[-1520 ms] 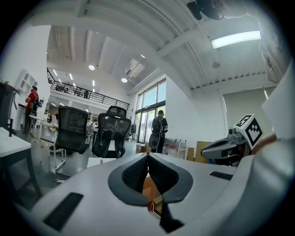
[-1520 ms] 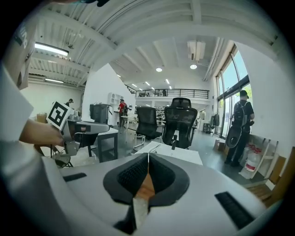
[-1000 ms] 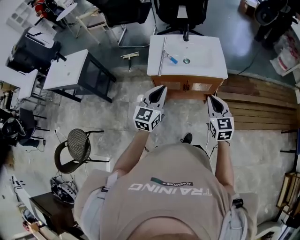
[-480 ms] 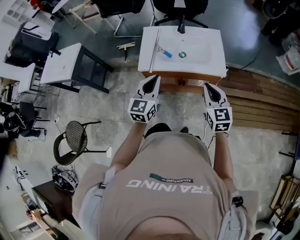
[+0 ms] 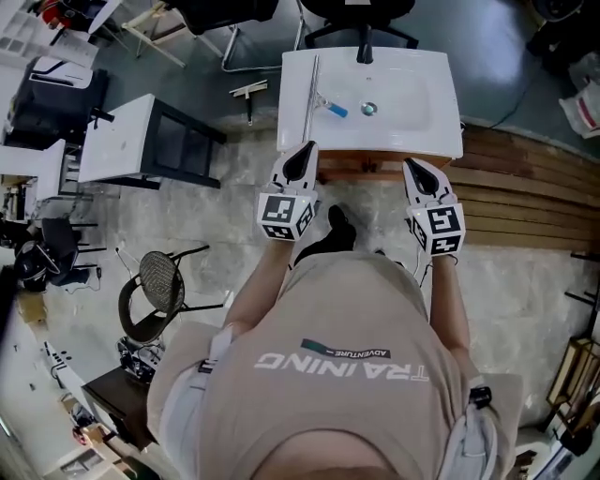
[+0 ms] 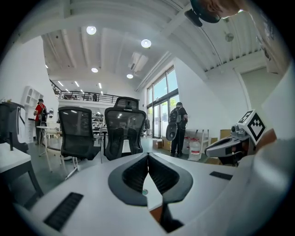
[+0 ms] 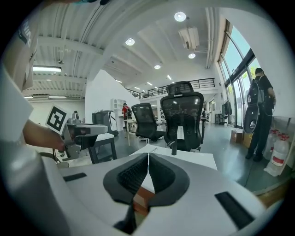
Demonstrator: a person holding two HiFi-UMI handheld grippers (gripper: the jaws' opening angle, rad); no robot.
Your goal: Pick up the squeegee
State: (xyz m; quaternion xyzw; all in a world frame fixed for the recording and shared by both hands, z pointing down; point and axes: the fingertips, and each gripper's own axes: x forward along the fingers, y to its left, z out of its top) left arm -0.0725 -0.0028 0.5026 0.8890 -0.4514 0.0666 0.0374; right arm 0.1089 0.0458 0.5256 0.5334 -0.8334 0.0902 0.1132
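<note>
The pale, mottled concrete floor fills most of the head view, with wooden planks along the right side. At the top centre stands a white rectangular washbasin surface on a brown wooden cabinet, and a black office chair sits behind it. A smaller white surface on a dark frame is at the upper left.

The left tool hangs just short of the washbasin's near left corner, and the right tool is near its near right edge. In its own view the left tool has its ribbed black pads pressed together with nothing between them. The right tool is likewise closed and empty.

The long silver-bladed squeegee with a short blue handle lies on the washbasin surface. Its blade runs along the left rim, and the handle angles toward the small round metal drain. It is untouched.

The likeliest failure is arriving with the pads closed, since a shut tip would shove the squeegee instead of taking it. Because the blade lies so close to the left rim, a sideways nudge could tip it off onto the floor. A push the other way could slide it into the bowl. The handle is short and looks slick, so a grip there may twist under the blade's weight. A small T-shaped object on the floor may be a second squeegee, though it is too small to tell, and it could be mistaken for the target.
</note>
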